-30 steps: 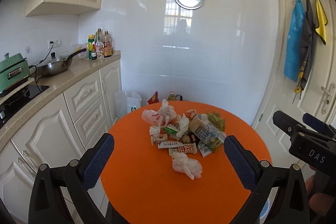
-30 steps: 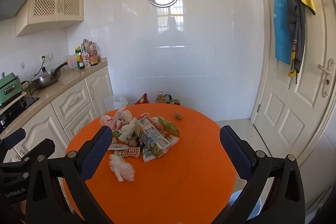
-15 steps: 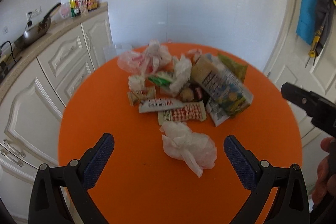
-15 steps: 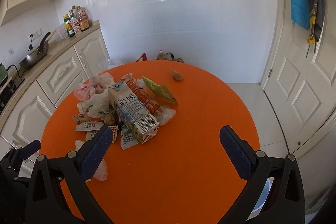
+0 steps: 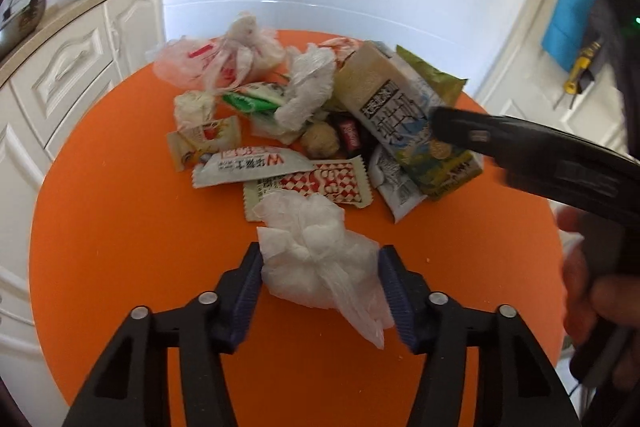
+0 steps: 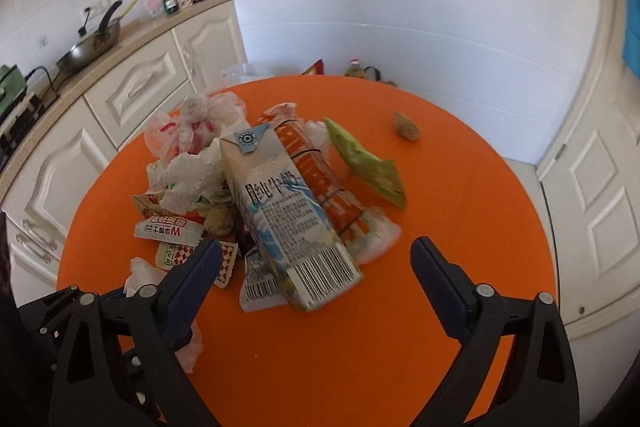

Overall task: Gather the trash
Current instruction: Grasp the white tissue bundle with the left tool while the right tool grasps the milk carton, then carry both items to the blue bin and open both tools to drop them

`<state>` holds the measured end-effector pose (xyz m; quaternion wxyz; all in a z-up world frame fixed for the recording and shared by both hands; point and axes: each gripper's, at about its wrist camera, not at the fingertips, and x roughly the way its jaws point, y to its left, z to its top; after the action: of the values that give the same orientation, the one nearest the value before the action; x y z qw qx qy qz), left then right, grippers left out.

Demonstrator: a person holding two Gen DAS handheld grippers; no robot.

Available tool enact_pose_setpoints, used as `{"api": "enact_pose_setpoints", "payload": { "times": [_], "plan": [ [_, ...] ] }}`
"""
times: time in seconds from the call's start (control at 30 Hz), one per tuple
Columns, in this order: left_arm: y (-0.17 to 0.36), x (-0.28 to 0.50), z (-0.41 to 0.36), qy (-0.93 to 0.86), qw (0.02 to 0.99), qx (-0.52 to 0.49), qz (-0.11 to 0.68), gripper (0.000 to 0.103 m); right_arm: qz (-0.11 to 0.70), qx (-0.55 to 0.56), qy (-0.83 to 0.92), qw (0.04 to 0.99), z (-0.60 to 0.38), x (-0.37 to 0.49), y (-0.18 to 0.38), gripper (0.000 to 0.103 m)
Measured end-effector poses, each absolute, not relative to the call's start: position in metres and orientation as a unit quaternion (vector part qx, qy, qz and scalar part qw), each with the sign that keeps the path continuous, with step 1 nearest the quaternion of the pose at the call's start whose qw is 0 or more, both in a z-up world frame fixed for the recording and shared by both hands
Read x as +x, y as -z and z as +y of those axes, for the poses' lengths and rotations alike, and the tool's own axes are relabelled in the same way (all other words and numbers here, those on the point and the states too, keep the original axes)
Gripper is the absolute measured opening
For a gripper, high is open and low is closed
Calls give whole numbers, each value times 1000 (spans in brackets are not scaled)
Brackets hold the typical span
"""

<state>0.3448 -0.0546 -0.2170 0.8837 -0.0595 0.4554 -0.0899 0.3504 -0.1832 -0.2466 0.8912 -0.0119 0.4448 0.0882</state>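
Note:
On the round orange table (image 5: 120, 227) lies a pile of trash: wrappers, plastic bags and a milk carton (image 5: 404, 115). A crumpled white plastic wad (image 5: 316, 263) lies nearest, apart from the pile. My left gripper (image 5: 320, 255) straddles it; its jaws are closing and both pads touch the wad's sides. In the right wrist view the milk carton (image 6: 288, 219) lies on the pile, its barcode end between my right gripper's (image 6: 316, 247) fingers. Those jaws are closing but stand well clear of the carton. A hand holds the right gripper (image 5: 520, 155) at the right of the left wrist view.
A small brown lump (image 6: 406, 127) sits alone at the table's (image 6: 440, 227) far side. A green wrapper (image 6: 368, 167) and an orange packet (image 6: 320, 171) lie beside the carton. White cabinets (image 6: 132, 87) with a wok and bottles stand left; a door (image 6: 600, 187) is right.
Both grippers have dropped toward the table and tilted down. The left jaws have narrowed around the white wad. The right jaws have narrowed slightly in front of the milk carton.

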Motion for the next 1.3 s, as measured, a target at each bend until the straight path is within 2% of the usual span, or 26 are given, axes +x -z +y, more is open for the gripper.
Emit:
{"api": "enact_pose_setpoints", "payload": {
  "times": [0.03, 0.13, 0.17, 0.23, 0.3, 0.47, 0.67, 0.87, 1.1, 1.3],
  "plan": [
    [219, 347, -53, 93, 883, -60, 456, 50, 453, -18, -93, 887, -180, 357, 251, 86],
    [224, 353, -46, 99, 882, -65, 456, 47, 470, -30, -104, 876, -171, 372, 263, 70],
    [225, 355, -44, 99, 882, -66, 455, 46, 477, -34, -107, 872, -169, 376, 267, 60],
    [226, 357, -39, 102, 883, -68, 453, 46, 480, -40, -111, 869, -164, 375, 269, 55],
    [228, 359, -36, 104, 883, -64, 453, 46, 484, -26, -137, 864, -161, 369, 267, 45],
    [234, 362, -33, 104, 876, -71, 466, 51, 490, -28, -150, 858, -152, 368, 274, 43],
    [233, 359, -37, 122, 876, -83, 460, 42, 489, 21, -159, 857, -159, 368, 278, 40],
    [221, 350, -32, 126, 877, -92, 455, 40, 458, 78, -156, 872, -192, 342, 258, 40],
    [184, 332, -43, 123, 899, -68, 415, 40, 426, 103, -136, 889, -220, 315, 230, 40],
    [140, 328, -83, 155, 912, -39, 377, 40, 390, 129, -103, 906, -264, 287, 208, 40]
  ]
}}
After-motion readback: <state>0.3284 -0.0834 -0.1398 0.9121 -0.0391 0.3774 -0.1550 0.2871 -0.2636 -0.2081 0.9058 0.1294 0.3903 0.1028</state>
